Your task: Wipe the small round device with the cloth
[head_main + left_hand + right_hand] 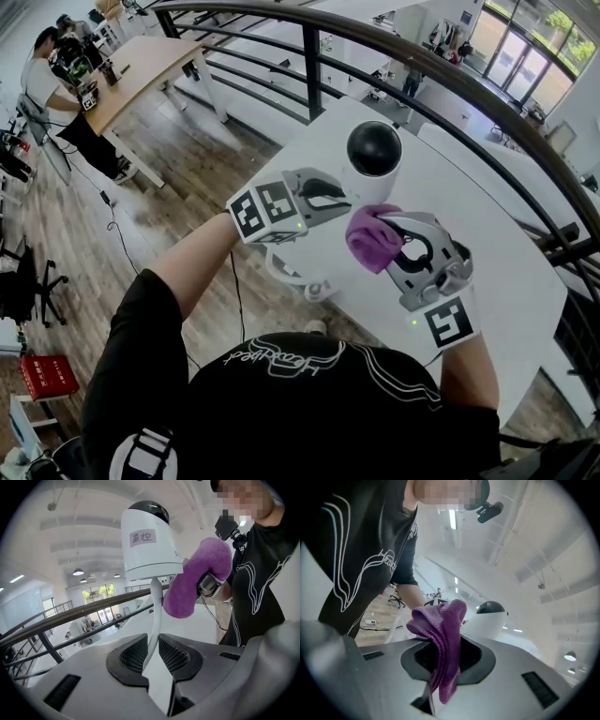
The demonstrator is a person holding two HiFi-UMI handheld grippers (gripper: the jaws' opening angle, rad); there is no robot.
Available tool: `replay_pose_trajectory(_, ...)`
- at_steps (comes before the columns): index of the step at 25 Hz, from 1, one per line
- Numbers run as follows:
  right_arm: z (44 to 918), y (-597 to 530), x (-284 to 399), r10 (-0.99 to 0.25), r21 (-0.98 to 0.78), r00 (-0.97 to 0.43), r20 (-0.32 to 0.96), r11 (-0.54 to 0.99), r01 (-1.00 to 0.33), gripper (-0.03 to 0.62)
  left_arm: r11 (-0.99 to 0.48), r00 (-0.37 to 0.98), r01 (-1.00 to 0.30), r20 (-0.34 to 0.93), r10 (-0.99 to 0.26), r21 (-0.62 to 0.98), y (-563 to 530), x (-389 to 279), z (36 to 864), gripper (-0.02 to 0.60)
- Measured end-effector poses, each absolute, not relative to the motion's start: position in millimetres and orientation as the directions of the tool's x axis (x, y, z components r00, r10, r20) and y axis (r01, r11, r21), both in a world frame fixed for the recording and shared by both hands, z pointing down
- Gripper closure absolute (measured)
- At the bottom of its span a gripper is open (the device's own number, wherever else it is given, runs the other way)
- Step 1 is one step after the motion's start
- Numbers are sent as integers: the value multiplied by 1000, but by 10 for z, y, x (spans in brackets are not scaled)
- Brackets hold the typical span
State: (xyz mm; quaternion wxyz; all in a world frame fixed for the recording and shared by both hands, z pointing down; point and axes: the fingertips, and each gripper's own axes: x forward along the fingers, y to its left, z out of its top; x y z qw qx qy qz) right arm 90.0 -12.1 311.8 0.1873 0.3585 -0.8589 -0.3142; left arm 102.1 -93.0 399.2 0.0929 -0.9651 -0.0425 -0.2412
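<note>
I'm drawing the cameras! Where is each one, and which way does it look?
Head view: on the person's head, facing steeply down at the white table; shows the black shirt, left gripper and right gripper.
Left gripper view: on the left gripper, facing along its jaws, shut on the white stem of the small round white device with a black dome; shows the shirt.
Right gripper view: on the right gripper, facing along jaws shut on the fuzzy purple cloth; shows the shirt.
Shared: all three show the device and cloth.
</note>
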Motion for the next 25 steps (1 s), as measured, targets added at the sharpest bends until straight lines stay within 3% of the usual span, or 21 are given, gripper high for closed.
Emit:
replay_pose_trajectory(13, 3277, 301, 1122, -709, 366, -704, 53, 669, -647, 533, -979, 905, 77, 426, -11, -188, -930, 986, 3952, 503)
replay_pose_trajectory(20, 3261, 343, 1047, -768, 371, -639, 52, 608, -702, 533, -976, 914, 106, 406, 20, -192, -927, 963, 3987, 503)
replay_pose_trajectory(25, 3139, 212, 815, -845, 383, -533, 37, 505, -773, 533, -963, 906, 205, 407, 120, -173, -956, 896, 3936, 503)
